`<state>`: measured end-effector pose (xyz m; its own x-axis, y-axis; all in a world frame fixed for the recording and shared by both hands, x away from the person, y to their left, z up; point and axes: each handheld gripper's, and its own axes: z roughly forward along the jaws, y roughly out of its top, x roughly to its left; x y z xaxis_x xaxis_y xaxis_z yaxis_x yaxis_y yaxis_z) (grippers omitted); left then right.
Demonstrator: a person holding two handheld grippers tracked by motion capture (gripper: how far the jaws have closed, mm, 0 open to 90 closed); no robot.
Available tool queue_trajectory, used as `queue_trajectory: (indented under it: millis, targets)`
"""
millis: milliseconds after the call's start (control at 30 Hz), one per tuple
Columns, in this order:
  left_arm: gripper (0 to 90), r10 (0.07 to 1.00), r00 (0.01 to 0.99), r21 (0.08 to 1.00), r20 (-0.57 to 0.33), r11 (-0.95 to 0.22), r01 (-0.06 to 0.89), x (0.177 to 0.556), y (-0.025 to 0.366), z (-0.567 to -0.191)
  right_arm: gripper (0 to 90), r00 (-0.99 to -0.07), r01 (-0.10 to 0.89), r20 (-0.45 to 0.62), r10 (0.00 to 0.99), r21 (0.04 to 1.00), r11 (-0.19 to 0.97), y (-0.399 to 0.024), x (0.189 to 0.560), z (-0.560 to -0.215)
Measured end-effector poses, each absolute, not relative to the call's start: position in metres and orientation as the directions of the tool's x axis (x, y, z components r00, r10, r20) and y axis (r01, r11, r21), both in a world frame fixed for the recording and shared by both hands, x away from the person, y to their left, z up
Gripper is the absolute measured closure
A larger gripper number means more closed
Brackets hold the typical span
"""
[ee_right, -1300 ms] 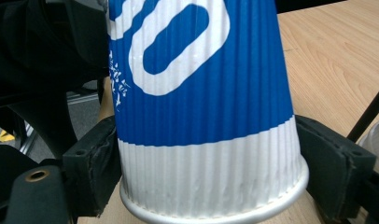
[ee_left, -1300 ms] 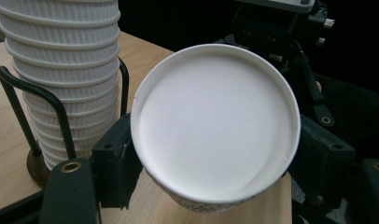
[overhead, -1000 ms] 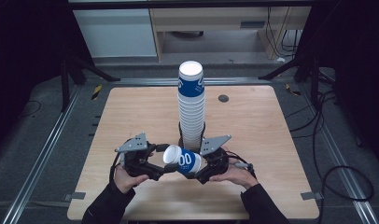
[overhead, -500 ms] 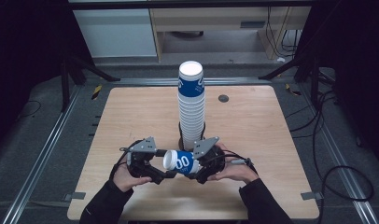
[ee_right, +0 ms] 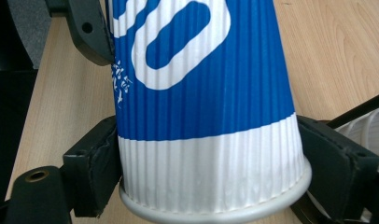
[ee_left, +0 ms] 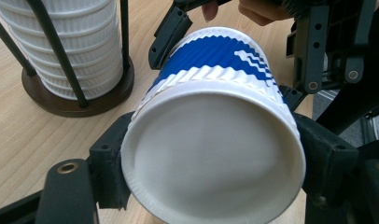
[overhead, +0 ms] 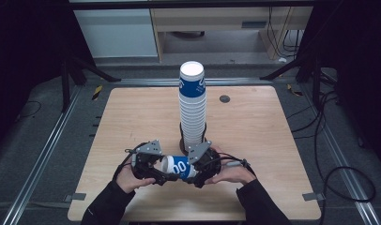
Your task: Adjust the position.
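Wooden table: paper cup lies level near the front edge, long axis left-right. Left gripper has just closed on its base; right gripper clamps the rim end.

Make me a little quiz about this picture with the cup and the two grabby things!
1. True or false: the blue-and-white ribbed paper cup stands upright on the wooden table.
2. How many grippers have their jaws on the cup? A) none B) one C) two
3. What stands on the table just behind the held cup?

Key:
1. False: it lies sideways, held above the table.
2. C: the left gripper, whose jaws have just been closing on the cup, and the right gripper, whose jaws have just eased open a little with the cup between them.
3. A tall stack of paper cups in a dark wire holder.
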<state>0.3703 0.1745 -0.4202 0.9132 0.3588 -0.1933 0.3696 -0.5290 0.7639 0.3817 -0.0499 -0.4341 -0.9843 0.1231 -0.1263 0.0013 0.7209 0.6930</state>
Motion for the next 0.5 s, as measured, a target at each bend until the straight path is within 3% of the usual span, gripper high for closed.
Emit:
queue_trajectory:
  millis: [500]
  targets:
    - [25.0,0.389,0.906,0.804,-0.167,-0.478,0.354,0.372,0.19,-0.413,8.2,-0.972,0.087,-0.058,0.226,0.81,0.58,-0.078,0.382,-0.411]
